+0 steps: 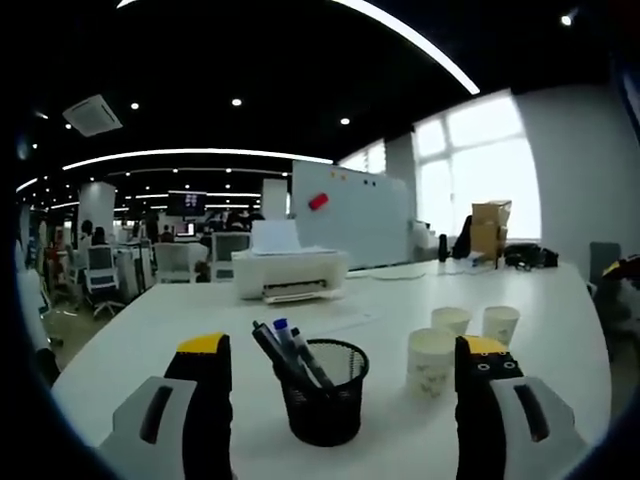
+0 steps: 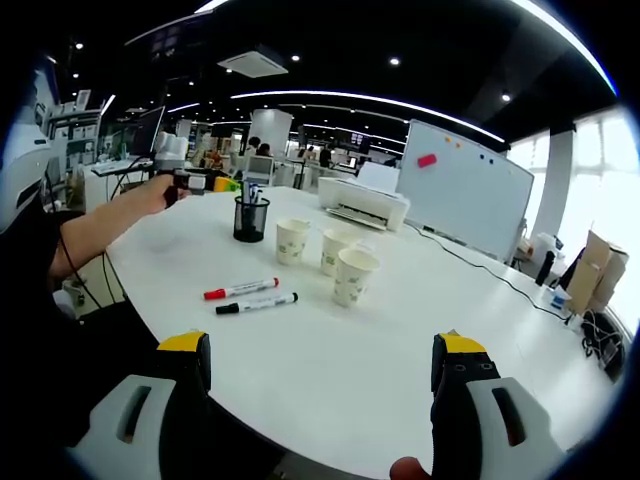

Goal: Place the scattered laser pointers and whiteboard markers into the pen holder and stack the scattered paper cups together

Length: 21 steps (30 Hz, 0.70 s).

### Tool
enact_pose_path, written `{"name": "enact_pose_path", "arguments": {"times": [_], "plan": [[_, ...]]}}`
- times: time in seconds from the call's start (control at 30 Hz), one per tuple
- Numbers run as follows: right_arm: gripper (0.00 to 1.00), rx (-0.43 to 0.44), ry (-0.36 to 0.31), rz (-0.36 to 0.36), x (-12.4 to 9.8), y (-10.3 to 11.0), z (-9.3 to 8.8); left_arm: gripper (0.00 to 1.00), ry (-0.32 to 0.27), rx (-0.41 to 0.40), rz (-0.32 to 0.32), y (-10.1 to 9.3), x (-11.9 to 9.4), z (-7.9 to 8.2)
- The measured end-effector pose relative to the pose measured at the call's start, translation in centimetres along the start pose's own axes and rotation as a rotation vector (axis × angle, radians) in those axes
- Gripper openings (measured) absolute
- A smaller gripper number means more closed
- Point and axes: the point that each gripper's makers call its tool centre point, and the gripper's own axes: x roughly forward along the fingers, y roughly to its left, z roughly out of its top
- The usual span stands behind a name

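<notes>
A black mesh pen holder (image 1: 325,400) with several markers standing in it sits on the white table (image 1: 180,330), directly ahead of my left gripper (image 1: 342,347), which is open and holds nothing. Three paper cups (image 1: 431,360) stand separately to the holder's right. In the right gripper view, a red marker (image 2: 240,289) and a black marker (image 2: 257,302) lie side by side on the table (image 2: 330,370), in front of the three cups (image 2: 337,250) and the pen holder (image 2: 250,218). My right gripper (image 2: 320,342) is open and empty, near the table edge.
A white printer (image 1: 290,272) sits mid-table with a whiteboard (image 1: 350,210) behind it. A cardboard box (image 1: 490,228) stands at the far right. The person's arm (image 2: 100,230) reaches in from the left, holding the left gripper (image 2: 178,187) beside the pen holder.
</notes>
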Motion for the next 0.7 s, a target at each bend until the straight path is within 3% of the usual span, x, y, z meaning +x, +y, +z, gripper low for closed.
{"name": "enact_pose_path", "arguments": {"times": [0.7], "plan": [[0.86, -0.002, 0.004, 0.004, 0.2, 0.1, 0.0, 0.97, -0.008, 0.02, -0.013, -1.3, -1.5, 1.0]]}}
